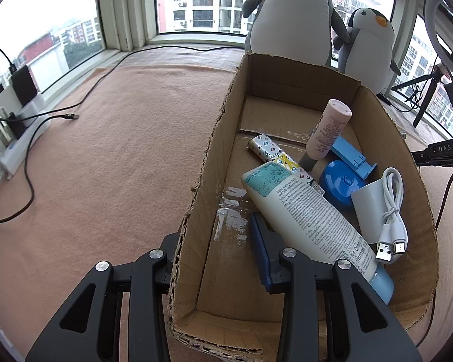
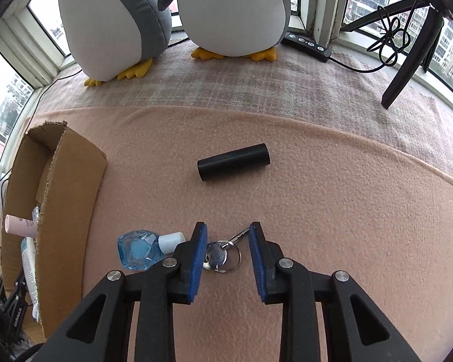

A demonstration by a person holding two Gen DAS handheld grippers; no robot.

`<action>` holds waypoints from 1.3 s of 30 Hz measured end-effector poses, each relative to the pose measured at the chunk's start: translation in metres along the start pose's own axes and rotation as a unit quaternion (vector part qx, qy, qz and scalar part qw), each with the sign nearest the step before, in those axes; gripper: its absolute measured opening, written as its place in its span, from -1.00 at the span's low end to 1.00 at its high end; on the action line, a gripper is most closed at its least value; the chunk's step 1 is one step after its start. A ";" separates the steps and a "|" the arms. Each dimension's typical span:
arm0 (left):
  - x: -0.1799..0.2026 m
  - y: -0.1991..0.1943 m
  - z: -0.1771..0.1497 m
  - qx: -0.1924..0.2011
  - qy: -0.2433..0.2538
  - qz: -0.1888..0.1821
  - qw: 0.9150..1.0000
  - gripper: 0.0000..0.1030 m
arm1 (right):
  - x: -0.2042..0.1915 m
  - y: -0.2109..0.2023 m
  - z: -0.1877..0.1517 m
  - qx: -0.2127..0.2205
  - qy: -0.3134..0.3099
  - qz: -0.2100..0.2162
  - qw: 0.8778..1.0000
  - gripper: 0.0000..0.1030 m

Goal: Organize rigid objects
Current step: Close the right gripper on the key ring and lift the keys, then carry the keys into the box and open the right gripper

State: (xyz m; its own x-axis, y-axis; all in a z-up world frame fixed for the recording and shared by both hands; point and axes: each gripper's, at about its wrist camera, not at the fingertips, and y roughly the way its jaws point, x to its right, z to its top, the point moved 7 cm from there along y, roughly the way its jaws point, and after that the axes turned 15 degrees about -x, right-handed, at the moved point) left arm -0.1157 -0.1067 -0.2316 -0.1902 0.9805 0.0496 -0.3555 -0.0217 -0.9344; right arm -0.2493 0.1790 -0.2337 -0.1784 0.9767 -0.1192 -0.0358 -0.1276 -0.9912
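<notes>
The left tongs [image 1: 217, 259] straddle the near-left wall of the cardboard box [image 1: 202, 187]: one finger sits outside the wall, the blue-padded finger [image 1: 261, 253] sits inside, and the jaws stand apart with the wall between them; whether the pads touch the cardboard cannot be determined. The box rests on a pink blanket [image 1: 120, 150] covering a window-side ledge. Inside the box lie a white tube with a light-blue cap [image 1: 311, 220], a patterned slim tube [image 1: 274, 155], a pink cylindrical bottle [image 1: 329, 132] leaning tilted, a round blue container [image 1: 338, 182], a blue plastic piece [image 1: 351, 157], a white cup-shaped item [image 1: 374, 205] and a coiled white USB cable [image 1: 392, 217]. The white tube lies directly beside the inner finger. The right tongs [image 2: 228, 255] are open, lowered over a bunch of keys on a ring [image 2: 222, 255] that lies on the blanket between the two blue pads [image 2: 197, 259], nearer the left pad. A clear blue bottle with a white cap [image 2: 142, 250] lies on its side just left of the right tongs, between them and the outer wall of the box. A black cylinder [image 2: 234, 161] lies on its side further out on the blanket, apart from the keys. Two plush penguins [image 2: 226, 15] stand at the far edge against the window, with a black power strip [image 2: 308, 45] and a tripod leg [image 2: 407, 66] toward the far-right corner. A loose black cable [image 1: 57, 117] crosses the blanket left of the box.
</notes>
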 end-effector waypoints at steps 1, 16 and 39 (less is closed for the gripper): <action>0.000 0.000 0.000 0.000 0.000 0.000 1.000 -0.31 | 0.001 0.000 -0.003 0.003 -0.002 -0.001 1.000 -0.55; 0.001 -0.001 0.002 0.000 -0.001 -0.001 1.000 -0.31 | 0.001 -0.009 -0.025 0.028 -0.023 -0.014 0.999 -0.55; 0.001 -0.002 0.001 0.001 -0.002 -0.001 1.000 -0.31 | -0.013 -0.019 -0.032 0.058 -0.052 -0.015 0.997 -0.96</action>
State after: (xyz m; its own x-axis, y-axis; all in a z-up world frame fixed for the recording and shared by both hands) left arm -0.1159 -0.1062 -0.2299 -0.1926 0.9799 0.0526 -0.3572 -0.0201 -0.9338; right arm -0.2144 0.1742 -0.2149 -0.2756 0.9582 -0.0769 -0.1547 -0.1231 -0.9803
